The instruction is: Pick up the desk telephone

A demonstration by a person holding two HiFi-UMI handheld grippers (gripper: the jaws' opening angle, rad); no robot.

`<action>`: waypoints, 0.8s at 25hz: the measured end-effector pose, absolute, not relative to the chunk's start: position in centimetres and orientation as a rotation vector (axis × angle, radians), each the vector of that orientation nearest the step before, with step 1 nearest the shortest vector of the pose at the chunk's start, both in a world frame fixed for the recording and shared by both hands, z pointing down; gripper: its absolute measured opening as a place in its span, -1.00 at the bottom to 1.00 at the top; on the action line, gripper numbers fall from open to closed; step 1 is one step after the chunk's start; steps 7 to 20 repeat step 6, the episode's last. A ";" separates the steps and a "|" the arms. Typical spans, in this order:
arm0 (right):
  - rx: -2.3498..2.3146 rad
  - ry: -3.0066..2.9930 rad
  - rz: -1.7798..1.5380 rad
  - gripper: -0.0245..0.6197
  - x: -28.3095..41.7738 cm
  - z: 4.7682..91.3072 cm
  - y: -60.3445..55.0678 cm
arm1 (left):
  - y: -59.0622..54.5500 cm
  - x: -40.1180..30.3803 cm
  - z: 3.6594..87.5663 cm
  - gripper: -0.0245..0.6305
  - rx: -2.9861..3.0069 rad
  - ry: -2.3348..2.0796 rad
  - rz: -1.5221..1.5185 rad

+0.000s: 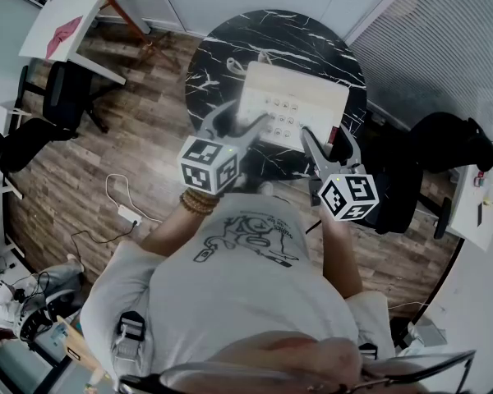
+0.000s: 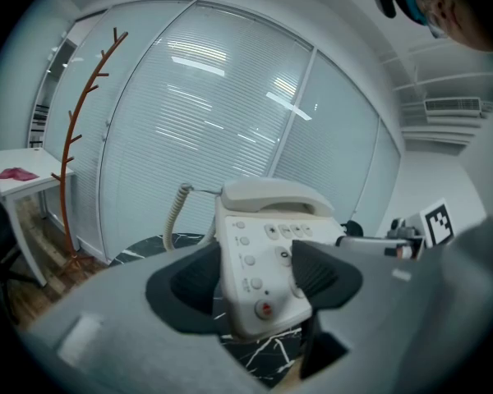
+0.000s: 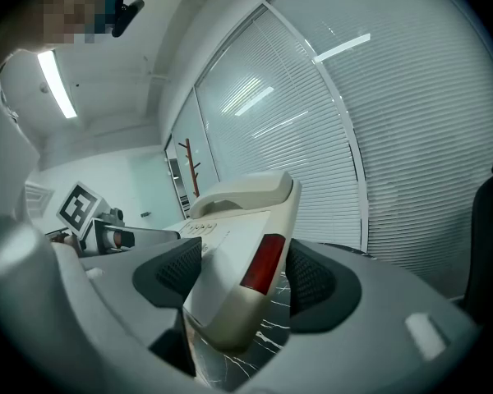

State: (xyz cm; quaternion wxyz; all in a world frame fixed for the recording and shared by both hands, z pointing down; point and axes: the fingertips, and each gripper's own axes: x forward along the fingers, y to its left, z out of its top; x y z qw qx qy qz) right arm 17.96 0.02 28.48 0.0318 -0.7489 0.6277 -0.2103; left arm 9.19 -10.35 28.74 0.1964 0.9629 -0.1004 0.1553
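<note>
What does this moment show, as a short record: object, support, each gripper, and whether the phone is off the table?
object: desk telephone, handset on its cradle
support: round black marble table
left gripper: shut on the phone's near left corner
right gripper: shut on its near right corner
lifted: cannot tell

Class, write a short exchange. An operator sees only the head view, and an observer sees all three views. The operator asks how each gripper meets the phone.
Operator: Has the left gripper closed on the phone?
Observer: Yes. Its own view shows both pads pressing the phone's near corner.
Operator: And the right gripper?
Observer: Closed as well, on the phone's edge, where a dark red panel sits between its jaws.
</note>
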 end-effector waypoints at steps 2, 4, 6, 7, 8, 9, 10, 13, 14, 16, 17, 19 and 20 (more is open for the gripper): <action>-2.305 1.932 -0.647 0.09 17.9 28.4 0.1 | -10.3 9.1 28.7 -0.08 2.697 -0.283 0.435; -2.304 1.932 -0.645 0.09 17.8 28.3 0.2 | -10.2 9.0 28.6 -0.08 2.697 -0.284 0.434; -2.304 1.934 -0.644 0.09 17.7 28.2 0.3 | -10.1 8.9 28.5 -0.08 2.698 -0.284 0.434; -2.304 1.934 -0.644 0.09 17.7 28.2 0.3 | -10.1 8.9 28.5 -0.08 2.698 -0.284 0.434; -2.304 1.934 -0.644 0.09 17.7 28.2 0.3 | -10.1 8.9 28.5 -0.08 2.698 -0.284 0.434; -2.304 1.934 -0.644 0.09 17.7 28.2 0.3 | -10.1 8.9 28.5 -0.08 2.698 -0.284 0.434; -2.304 1.934 -0.644 0.09 17.7 28.2 0.3 | -10.1 8.9 28.5 -0.08 2.698 -0.284 0.434; -2.304 1.934 -0.644 0.09 17.7 28.2 0.3 | -10.1 8.9 28.5 -0.08 2.698 -0.284 0.434; -2.304 1.934 -0.644 0.09 17.7 28.2 0.3 | -10.1 8.9 28.5 -0.08 2.698 -0.284 0.434; -2.304 1.934 -0.644 0.09 17.7 28.2 0.3 | -10.1 8.9 28.5 -0.08 2.698 -0.284 0.434; -2.304 1.934 -0.644 0.09 17.7 28.2 0.3 | -10.1 8.9 28.5 -0.08 2.698 -0.284 0.434; -2.304 1.934 -0.644 0.09 17.7 28.2 0.3 | -10.1 8.9 28.5 -0.08 2.698 -0.284 0.434; -2.304 1.934 -0.644 0.09 17.7 28.2 0.3 | -10.1 8.9 28.5 -0.08 2.698 -0.284 0.434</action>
